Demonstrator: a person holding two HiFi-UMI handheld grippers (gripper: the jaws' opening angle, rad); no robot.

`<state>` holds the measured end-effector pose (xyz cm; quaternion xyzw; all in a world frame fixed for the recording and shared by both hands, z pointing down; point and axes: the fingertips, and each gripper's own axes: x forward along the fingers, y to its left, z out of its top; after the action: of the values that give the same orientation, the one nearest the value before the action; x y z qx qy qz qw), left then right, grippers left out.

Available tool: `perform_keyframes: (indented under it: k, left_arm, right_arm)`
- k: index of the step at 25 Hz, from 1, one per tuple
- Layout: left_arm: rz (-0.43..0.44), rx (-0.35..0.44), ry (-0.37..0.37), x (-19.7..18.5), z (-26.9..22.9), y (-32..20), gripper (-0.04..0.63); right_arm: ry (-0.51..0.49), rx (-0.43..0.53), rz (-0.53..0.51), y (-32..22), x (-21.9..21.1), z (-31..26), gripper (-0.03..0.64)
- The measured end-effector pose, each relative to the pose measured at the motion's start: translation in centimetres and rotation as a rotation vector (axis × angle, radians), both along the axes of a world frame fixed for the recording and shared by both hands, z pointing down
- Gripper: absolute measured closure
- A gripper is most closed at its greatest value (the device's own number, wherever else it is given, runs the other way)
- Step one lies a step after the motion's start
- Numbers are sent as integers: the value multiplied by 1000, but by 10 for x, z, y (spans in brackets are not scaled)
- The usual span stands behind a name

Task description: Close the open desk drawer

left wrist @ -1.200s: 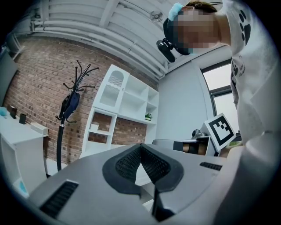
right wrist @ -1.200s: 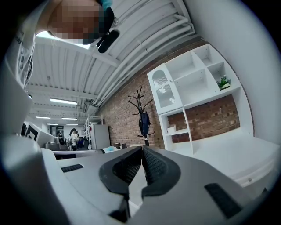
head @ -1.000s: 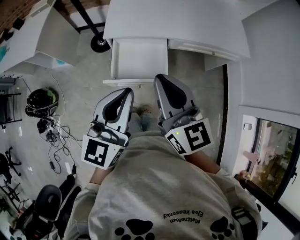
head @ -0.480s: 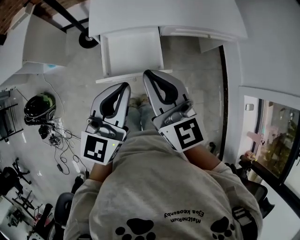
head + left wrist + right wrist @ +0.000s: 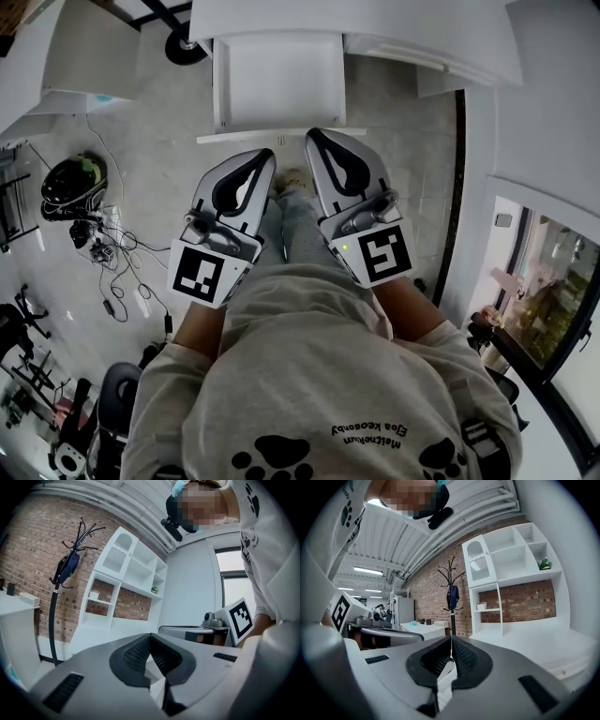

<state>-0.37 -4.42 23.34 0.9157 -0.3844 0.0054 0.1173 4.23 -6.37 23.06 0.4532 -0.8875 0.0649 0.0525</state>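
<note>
A moment ago the drawer (image 5: 279,82) sat off to one side of my view, with my right gripper (image 5: 317,141) lying well across its front lip. Now I have squared up to it and brought both hands lower. The drawer shows straight ahead and still stands pulled out from under the white surface (image 5: 422,33), so none of the closing is done yet. What has changed is that I am lined up for the push. The right tip lies right at the front lip and my left gripper (image 5: 262,159) sits just short of it, though from above I cannot tell whether either touches the panel. Both hands are held out in front of my body, side by side with my legs (image 5: 292,220) showing between them. They point close to level, so their own views look past the drawer at the white shelving (image 5: 124,581) and the brick wall (image 5: 436,592). The left fingers (image 5: 135,653) are clenched tip to tip on nothing, and the right fingers (image 5: 464,658) are clenched empty too, which I judge suits a straight shove on the front.
</note>
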Motion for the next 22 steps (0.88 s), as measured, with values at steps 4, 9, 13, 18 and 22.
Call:
perform_keyframes:
  k: [4, 9, 13, 18, 22]
  left_arm:
    - [-14, -31, -5, -7, 24, -9, 577]
    - [-24, -60, 0, -14, 50, -15, 577]
    - [-6, -92, -8, -10, 74, -14, 577]
    - [-20, -102, -12, -15, 103, -22, 577]
    - [-41, -111, 6, -20, 120, -28, 577]
  right_arm:
    - [22, -23, -6, -8, -3, 25, 584]
    - [35, -62, -26, -7, -12, 60, 584]
    - [37, -103, -43, -6, -15, 85, 584]
    - [36, -125, -41, -11, -19, 111, 584]
    - [52, -149, -38, -12, -19, 134, 584]
